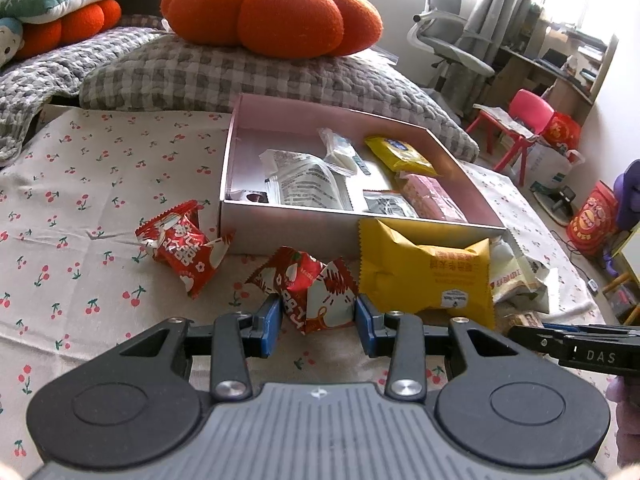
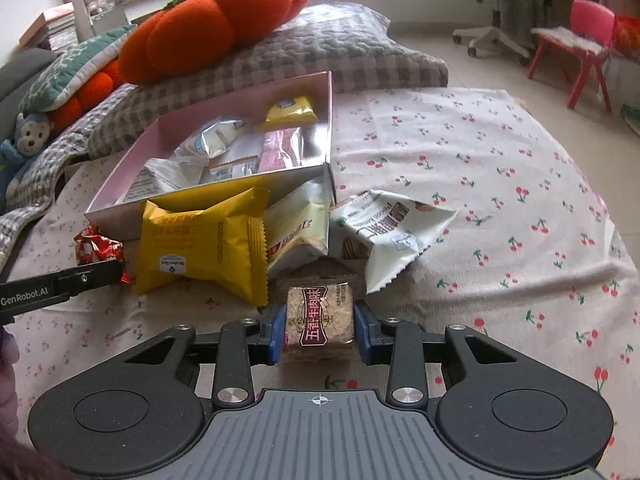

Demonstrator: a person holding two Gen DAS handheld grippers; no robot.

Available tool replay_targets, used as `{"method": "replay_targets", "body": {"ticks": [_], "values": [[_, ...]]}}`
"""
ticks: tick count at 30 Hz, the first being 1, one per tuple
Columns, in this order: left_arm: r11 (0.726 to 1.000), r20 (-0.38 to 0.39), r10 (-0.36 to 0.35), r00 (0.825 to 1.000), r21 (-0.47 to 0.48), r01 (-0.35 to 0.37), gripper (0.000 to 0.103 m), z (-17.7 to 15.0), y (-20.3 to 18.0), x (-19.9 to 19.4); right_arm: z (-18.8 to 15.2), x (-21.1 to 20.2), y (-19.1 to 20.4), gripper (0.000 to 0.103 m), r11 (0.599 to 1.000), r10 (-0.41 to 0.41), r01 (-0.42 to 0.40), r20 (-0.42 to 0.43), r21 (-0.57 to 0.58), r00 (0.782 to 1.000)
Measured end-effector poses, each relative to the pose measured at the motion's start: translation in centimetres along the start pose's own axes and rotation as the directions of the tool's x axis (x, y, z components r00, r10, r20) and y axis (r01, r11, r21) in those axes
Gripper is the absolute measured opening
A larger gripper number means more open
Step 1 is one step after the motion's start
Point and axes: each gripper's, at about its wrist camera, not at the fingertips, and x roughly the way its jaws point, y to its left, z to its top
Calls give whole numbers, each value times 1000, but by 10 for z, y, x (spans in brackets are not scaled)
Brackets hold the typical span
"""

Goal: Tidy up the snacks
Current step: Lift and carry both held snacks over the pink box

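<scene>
Inside pink box: yellow packet; pink wafer pack.

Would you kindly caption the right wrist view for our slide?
Right gripper shut on a brown snack bar before the snack box.

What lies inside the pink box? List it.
Pink box: small yellow packet, pink wafer pack, clear pouch, white printed bag. Anything beneath these is hidden.
</scene>
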Motion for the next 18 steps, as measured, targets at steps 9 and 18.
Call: {"method": "replay_targets", "body": {"ticks": [9,18], "values": [[998,-19,-47,999,-50,46,36,8,-3,-17,11,-22,9,33,997,41,-40,-19,63,999],[993,4,-81,997,-90,81,36,21,-8,-26,44,-44,24,33,991,83,-86,41,104,996]]}}
